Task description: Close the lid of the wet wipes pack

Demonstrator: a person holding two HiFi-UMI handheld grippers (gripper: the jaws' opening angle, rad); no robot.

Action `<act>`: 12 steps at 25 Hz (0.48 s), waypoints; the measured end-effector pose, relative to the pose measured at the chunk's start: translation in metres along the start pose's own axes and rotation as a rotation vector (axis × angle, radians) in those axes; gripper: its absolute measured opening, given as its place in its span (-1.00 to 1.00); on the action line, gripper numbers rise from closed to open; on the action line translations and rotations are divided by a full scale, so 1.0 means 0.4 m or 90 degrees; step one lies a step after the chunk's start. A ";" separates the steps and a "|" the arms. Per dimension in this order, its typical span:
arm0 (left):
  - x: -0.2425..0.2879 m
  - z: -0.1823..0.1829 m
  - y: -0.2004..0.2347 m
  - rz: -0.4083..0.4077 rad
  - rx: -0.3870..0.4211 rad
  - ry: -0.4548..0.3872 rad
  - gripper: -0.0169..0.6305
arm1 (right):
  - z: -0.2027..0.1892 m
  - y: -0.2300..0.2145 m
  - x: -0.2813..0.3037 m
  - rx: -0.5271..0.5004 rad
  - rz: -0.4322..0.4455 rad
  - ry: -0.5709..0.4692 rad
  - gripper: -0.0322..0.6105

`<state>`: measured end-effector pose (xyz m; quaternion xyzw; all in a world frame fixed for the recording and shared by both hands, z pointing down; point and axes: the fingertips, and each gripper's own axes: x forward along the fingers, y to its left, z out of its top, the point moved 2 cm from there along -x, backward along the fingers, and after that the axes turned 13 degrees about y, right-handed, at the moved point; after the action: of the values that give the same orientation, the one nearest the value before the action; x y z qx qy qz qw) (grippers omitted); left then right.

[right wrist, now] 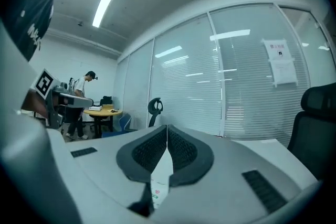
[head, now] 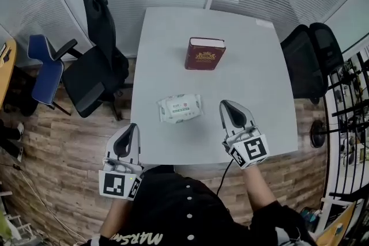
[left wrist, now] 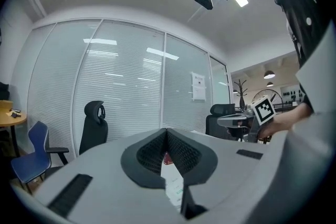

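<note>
The white wet wipes pack (head: 180,108) with green print lies flat near the middle of the white table (head: 167,31), its lid down as far as I can tell. My left gripper (head: 133,125) hovers over the table's front left corner, jaws shut and empty. To the right of the pack, my right gripper (head: 225,103) is raised off the table, also shut with nothing held. Both point level toward the far side. In the gripper views, the closed left gripper (left wrist: 166,129) and right gripper (right wrist: 167,126) each show a sliver of the pack (left wrist: 173,189) (right wrist: 157,191) below.
A dark red book (head: 204,53) stands on the far half of the table. A black office chair (head: 98,60) and a blue chair (head: 46,69) are at the left, another black chair (head: 311,60) at the right. Glass walls with blinds lie behind.
</note>
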<state>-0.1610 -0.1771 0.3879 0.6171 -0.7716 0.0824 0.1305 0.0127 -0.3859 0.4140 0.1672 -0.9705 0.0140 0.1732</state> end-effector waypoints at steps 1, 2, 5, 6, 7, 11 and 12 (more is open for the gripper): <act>-0.002 0.011 0.000 0.000 0.004 -0.008 -0.92 | 0.010 -0.004 -0.025 0.003 -0.011 -0.014 -0.80; -0.004 0.020 0.002 0.000 0.007 -0.015 -0.92 | 0.021 -0.010 -0.048 0.010 -0.023 -0.028 -0.80; -0.015 0.043 0.007 0.004 0.012 -0.032 -0.92 | 0.053 -0.034 -0.121 0.044 -0.061 -0.071 -0.80; -0.019 0.050 0.009 0.005 0.012 -0.037 -0.92 | 0.063 -0.040 -0.146 0.058 -0.072 -0.086 -0.80; -0.024 0.055 0.012 0.007 0.013 -0.042 -0.92 | 0.071 -0.044 -0.170 0.070 -0.082 -0.101 -0.80; -0.039 0.071 0.029 0.017 0.019 -0.054 -0.92 | 0.087 -0.043 -0.253 0.092 -0.117 -0.140 -0.80; -0.042 0.073 0.031 0.018 0.019 -0.055 -0.92 | 0.085 -0.041 -0.269 0.093 -0.125 -0.144 -0.80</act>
<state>-0.1725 -0.1670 0.3556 0.6111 -0.7838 0.0685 0.0867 0.1020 -0.3700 0.3449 0.2737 -0.9592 0.0489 0.0508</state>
